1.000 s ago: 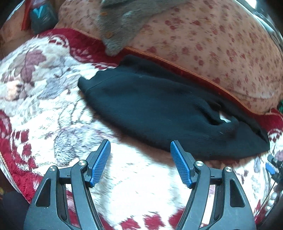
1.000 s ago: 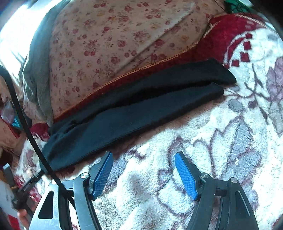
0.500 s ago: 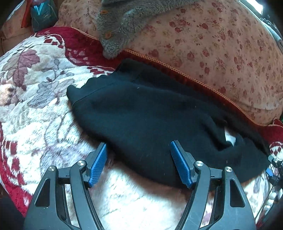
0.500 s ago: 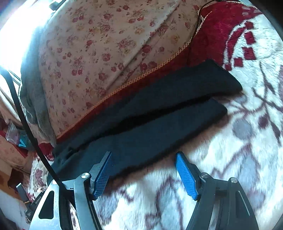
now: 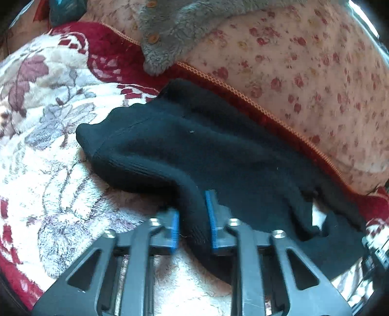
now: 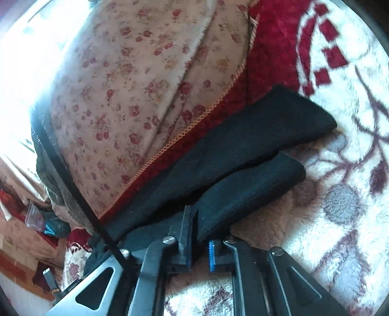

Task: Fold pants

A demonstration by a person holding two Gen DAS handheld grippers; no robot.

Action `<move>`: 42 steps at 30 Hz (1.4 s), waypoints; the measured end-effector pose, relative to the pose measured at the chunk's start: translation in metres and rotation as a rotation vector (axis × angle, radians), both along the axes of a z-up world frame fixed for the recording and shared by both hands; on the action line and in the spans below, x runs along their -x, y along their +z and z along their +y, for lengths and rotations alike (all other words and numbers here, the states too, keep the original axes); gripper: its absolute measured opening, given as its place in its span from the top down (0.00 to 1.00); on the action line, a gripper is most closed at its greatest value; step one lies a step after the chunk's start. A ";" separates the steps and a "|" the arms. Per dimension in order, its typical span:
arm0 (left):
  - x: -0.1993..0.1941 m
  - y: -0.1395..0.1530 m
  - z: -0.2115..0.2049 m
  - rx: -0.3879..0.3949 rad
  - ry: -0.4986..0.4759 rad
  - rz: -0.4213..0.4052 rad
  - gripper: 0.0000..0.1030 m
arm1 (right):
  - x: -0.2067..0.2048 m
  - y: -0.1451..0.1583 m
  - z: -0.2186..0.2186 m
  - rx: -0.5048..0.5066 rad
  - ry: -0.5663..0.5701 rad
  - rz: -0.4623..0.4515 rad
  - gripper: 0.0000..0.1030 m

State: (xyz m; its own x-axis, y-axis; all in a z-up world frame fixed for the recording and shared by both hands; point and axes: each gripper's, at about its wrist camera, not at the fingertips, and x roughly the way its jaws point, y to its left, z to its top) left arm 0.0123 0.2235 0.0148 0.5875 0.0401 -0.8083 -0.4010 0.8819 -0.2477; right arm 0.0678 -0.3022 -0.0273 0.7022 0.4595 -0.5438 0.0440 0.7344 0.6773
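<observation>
Black pants (image 5: 194, 150), flat on floral blanket (image 5: 48, 136)

Plush blanket (image 5: 48, 150) covers the surface: cream ground, grey and mauve flowers, dark red border blocks; same blanket (image 6: 345, 170) fills the right wrist view's right side; behind it a bulky quilt (image 5: 304, 73), pale pink with small red roses, edged in orange stitched trim over a dark red band; quilt (image 6: 126, 97) again in the right wrist view; grey fleecy garment (image 5: 170, 29) with brown buttons draped over the quilt's top; teal object (image 5: 65, 12) at far upper left, blurred; strong daylight at upper left of the right wrist view, washing out detail; cluttered items at its lower left, too small to identify.
</observation>
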 end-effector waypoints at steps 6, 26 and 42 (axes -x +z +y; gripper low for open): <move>0.014 0.014 -0.001 -0.004 -0.016 -0.049 0.91 | 0.022 0.021 0.004 0.070 0.015 -0.063 0.95; 0.120 0.035 0.015 -0.036 -0.021 -0.099 0.91 | 0.131 0.040 -0.001 0.074 0.089 -0.050 0.95; 0.132 0.014 0.011 -0.111 -0.024 -0.048 0.67 | 0.157 -0.001 -0.007 0.071 0.039 0.146 0.92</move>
